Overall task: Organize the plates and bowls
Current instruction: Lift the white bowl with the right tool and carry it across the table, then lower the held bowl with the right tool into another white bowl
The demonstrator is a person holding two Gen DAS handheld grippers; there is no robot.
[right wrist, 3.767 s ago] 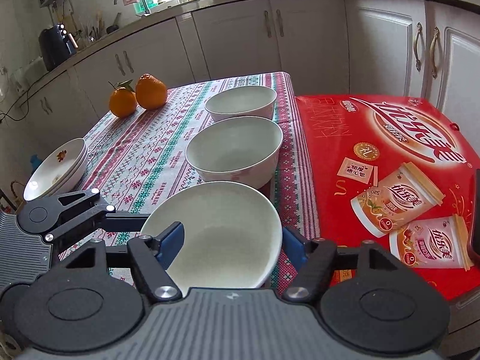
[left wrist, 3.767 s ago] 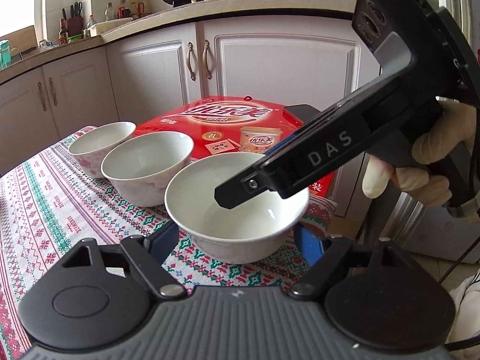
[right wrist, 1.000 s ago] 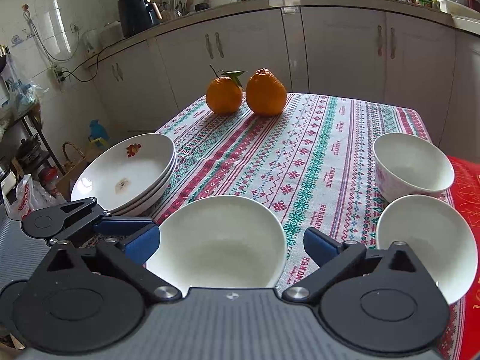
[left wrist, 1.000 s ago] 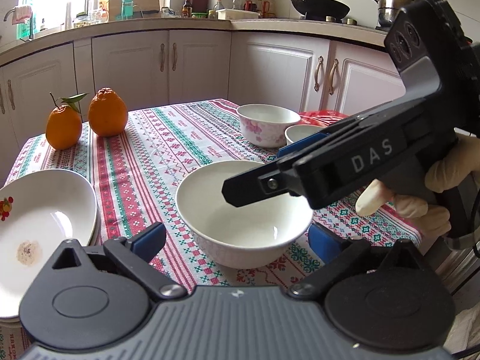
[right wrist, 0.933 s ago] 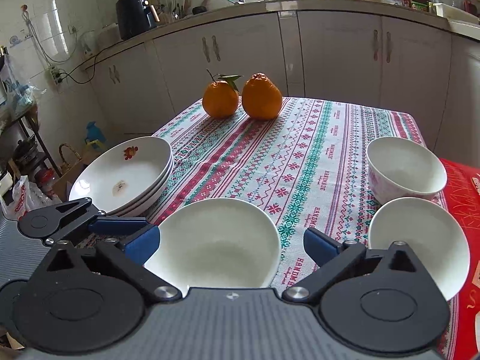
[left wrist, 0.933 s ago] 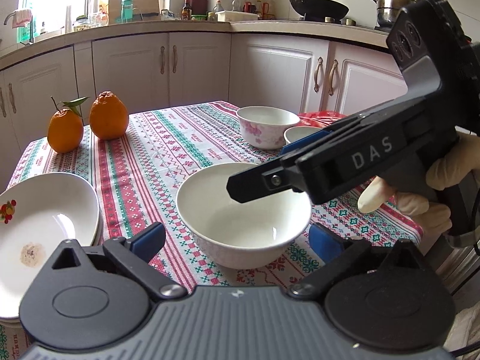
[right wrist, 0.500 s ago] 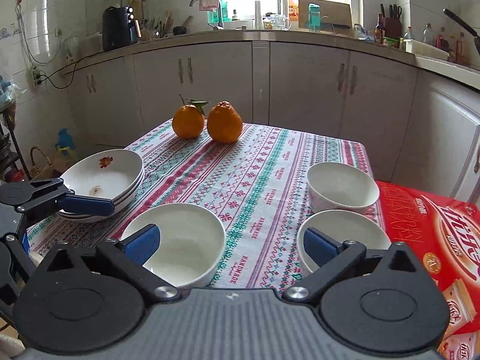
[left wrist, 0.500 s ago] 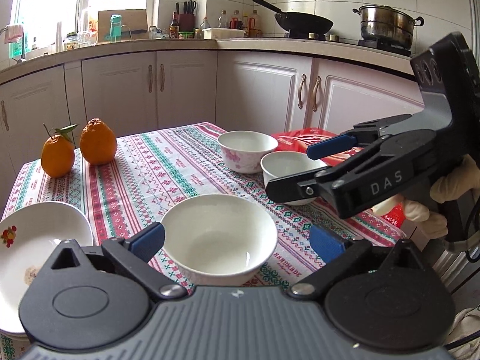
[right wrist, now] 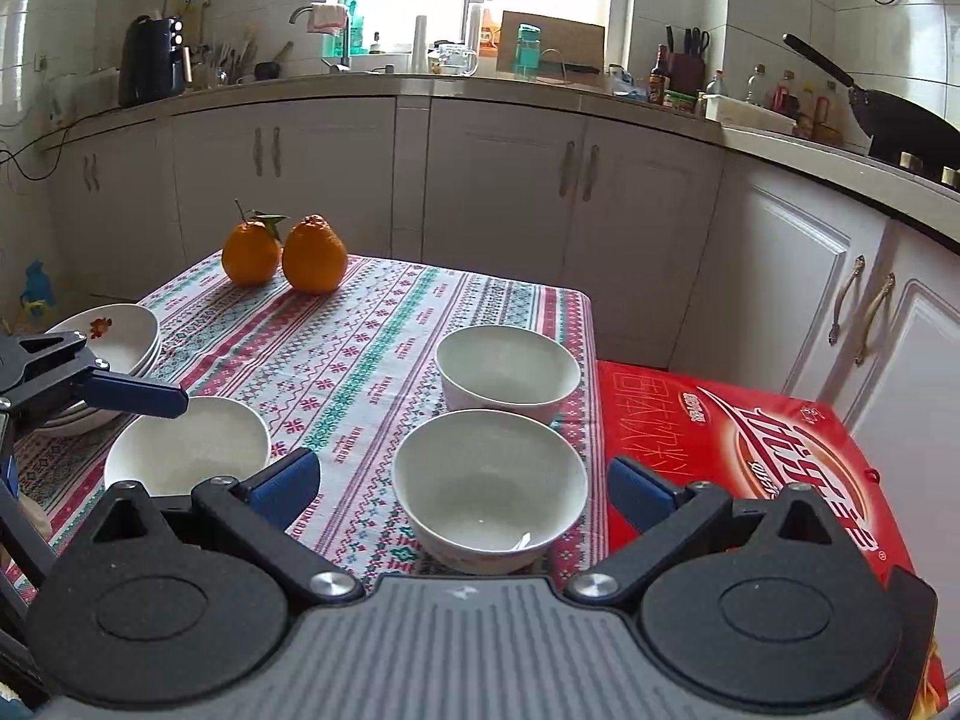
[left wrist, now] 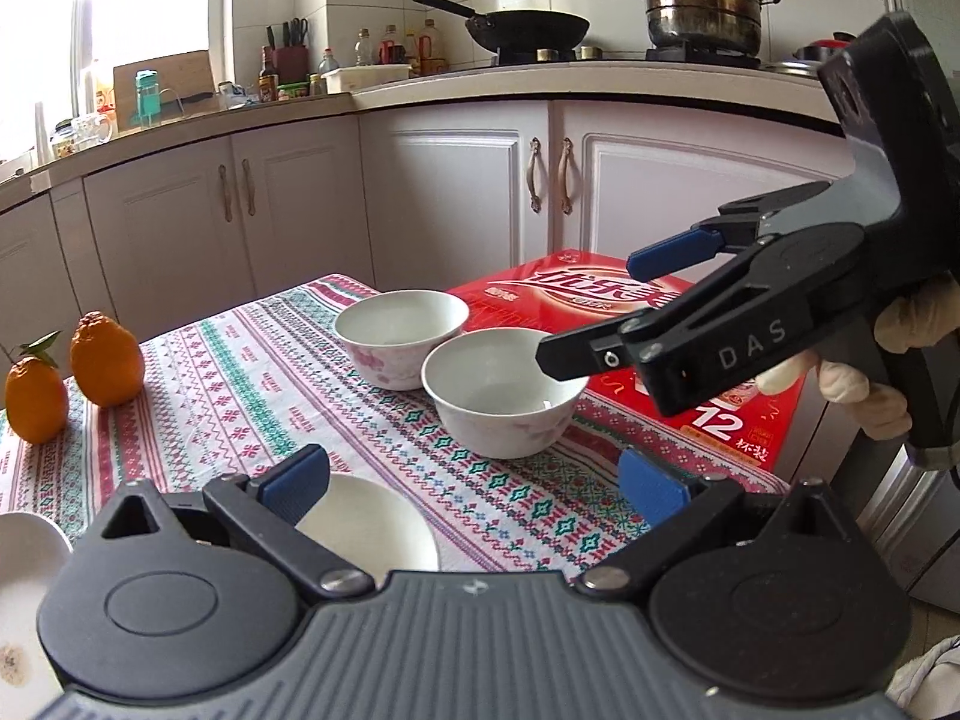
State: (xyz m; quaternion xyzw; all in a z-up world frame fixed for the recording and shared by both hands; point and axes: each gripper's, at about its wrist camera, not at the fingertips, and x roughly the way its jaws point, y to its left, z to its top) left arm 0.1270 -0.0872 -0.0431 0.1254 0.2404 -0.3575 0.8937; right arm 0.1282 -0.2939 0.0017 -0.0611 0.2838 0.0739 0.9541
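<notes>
White bowls (right wrist: 491, 474) (three, empty), stacked plates (right wrist: 114, 333)

The tablecloth (right wrist: 384, 360) is patterned in red, green and white bands of cross-stitch motifs, and two orange fruits (right wrist: 285, 258) are set on it. The three bowls (right wrist: 489, 480) are white inside, with faint pink flowers seen on the outside of the farthest bowl (left wrist: 401, 339), while the stacked plates (right wrist: 114, 330) are white with a small red and orange motif. A bright red box (right wrist: 750, 468) is printed with white lettering, and blue pads are carried on the black and grey left gripper (left wrist: 474, 474) and right gripper (right wrist: 465, 480).
</notes>
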